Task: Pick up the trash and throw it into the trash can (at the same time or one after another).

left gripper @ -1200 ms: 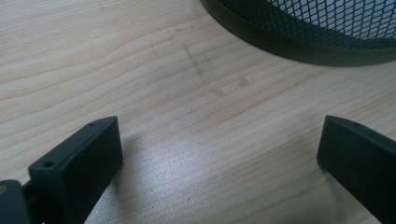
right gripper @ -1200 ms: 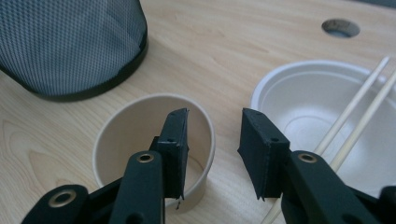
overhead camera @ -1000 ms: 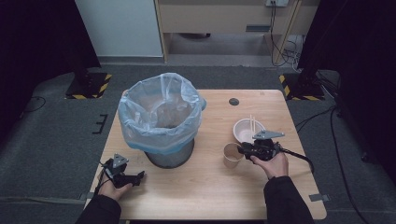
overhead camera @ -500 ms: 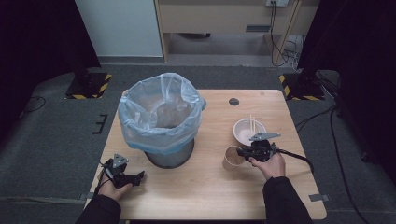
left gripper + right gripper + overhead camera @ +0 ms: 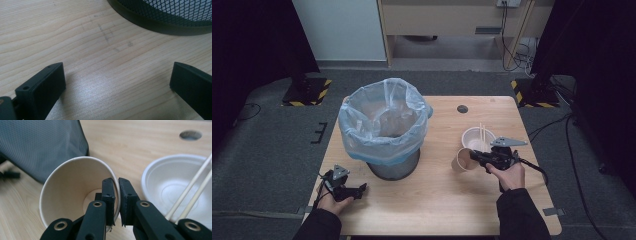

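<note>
Pinching the paper cup [image 5: 75,192] rim, right gripper [image 5: 117,202] jaws clamped tight on its wall; left gripper [image 5: 117,87] wide open, holding nothing, resting on table [image 5: 100,50].

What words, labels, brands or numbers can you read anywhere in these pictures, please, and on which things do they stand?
None: no readable text shows anywhere.
Paper cup, pinched at its rim by the right gripper: plain, no print.
White bowl and chopsticks: unmarked.
Bin with plastic liner: no label.
Table: only faint scuff marks, not writing.
Yellow-and-black hazard stripes on the floor: a warning pattern, no words.
</note>
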A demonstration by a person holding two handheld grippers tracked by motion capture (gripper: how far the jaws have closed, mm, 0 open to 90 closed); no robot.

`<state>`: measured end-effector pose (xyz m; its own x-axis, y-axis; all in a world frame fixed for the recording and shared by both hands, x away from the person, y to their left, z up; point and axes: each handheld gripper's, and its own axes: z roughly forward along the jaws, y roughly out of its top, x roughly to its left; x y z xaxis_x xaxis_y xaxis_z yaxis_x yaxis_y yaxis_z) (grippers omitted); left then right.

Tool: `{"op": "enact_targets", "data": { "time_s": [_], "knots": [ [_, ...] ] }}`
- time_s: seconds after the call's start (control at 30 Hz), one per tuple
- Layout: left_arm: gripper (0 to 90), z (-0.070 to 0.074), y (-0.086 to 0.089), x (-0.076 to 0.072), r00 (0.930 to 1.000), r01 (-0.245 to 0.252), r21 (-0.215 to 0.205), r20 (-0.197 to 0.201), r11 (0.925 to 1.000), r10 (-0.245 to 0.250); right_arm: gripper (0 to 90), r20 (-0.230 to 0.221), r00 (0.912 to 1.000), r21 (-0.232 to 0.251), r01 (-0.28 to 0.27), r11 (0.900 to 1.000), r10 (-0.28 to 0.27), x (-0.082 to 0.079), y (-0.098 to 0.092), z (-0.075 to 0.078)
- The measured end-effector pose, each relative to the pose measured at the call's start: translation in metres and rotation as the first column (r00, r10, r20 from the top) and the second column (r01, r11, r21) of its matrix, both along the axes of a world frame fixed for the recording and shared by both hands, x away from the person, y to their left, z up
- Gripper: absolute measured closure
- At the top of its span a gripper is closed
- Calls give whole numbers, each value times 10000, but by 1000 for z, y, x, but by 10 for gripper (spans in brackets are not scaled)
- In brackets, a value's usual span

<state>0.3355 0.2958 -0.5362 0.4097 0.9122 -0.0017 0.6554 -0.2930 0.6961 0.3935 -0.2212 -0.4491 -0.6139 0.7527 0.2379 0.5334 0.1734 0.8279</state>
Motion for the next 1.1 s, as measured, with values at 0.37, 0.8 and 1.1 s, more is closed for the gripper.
{"op": "enact_targets", "data": {
  "time_s": [0.37, 0.8, 1.1],
  "knots": [
    [0, 0, 0, 0, 10000, 1, -3, 3, 10000, -1, 843, 1261, 9910, 1625, 236, 9864, -445, -7, -17, 34],
    [0, 0, -1, 1, 10000, 66, 11, -5, 10000, -66, 843, 2426, 9665, 2827, 118, 9591, -834, -17, -24, 74],
    [0, 0, -1, 1, 10000, 87, 11, -3, 10000, -87, 843, 3207, 9435, 3566, -390, 9334, -831, -23, -17, 105]
  ]
}}
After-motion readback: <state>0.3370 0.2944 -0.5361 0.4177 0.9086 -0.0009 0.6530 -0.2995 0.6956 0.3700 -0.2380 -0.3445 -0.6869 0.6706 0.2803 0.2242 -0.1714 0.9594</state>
